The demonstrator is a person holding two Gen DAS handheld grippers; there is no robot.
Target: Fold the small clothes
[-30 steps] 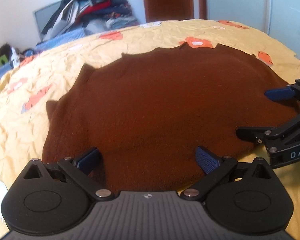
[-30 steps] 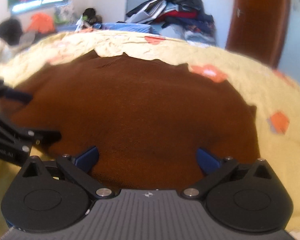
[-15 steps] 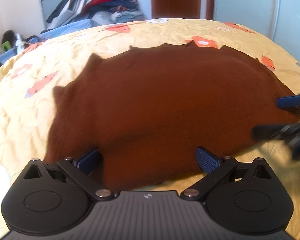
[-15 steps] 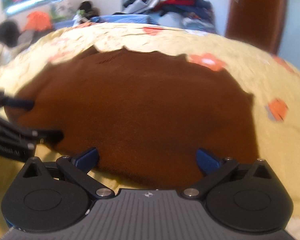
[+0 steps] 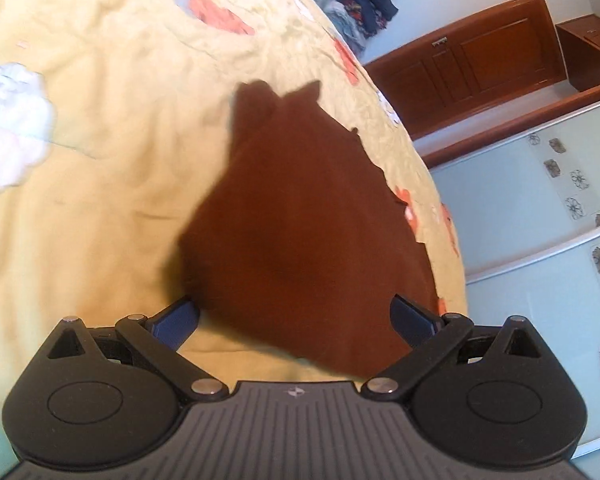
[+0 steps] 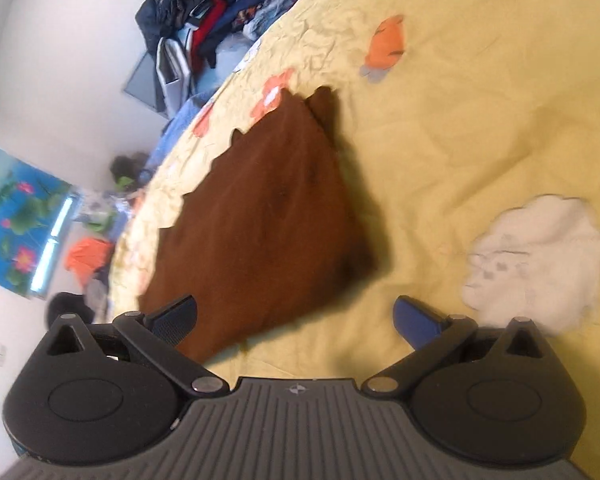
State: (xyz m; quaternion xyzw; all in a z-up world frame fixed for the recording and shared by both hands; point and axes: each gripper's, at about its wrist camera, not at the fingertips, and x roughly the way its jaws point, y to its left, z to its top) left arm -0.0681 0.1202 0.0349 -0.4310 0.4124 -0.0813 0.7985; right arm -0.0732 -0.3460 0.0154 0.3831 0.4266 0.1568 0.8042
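Observation:
A dark brown garment (image 5: 300, 232) lies spread flat on the yellow bedspread (image 5: 84, 220). In the left wrist view my left gripper (image 5: 296, 318) is open, hovering over the garment's near corner with the cloth between its blue fingers but not pinched. The right wrist view shows the same brown garment (image 6: 260, 224) at left of centre. My right gripper (image 6: 296, 318) is open above the garment's near edge; its left finger (image 6: 176, 318) overlaps the cloth and its right finger (image 6: 416, 320) is over bare bedspread (image 6: 480, 120). Both views are strongly rolled sideways.
A white patch (image 5: 8, 124) of the bedspread print lies left of the garment, and shows as a white patch (image 6: 540, 260) in the right wrist view. A heap of clothes (image 6: 204, 32) sits beyond the bed. A wooden door (image 5: 480, 64) and pale wardrobe panels (image 5: 548, 220) stand behind.
Both grippers have rolled sharply and swung apart to opposite sides of the garment. The other gripper has left each view. Both stay open and hold nothing.

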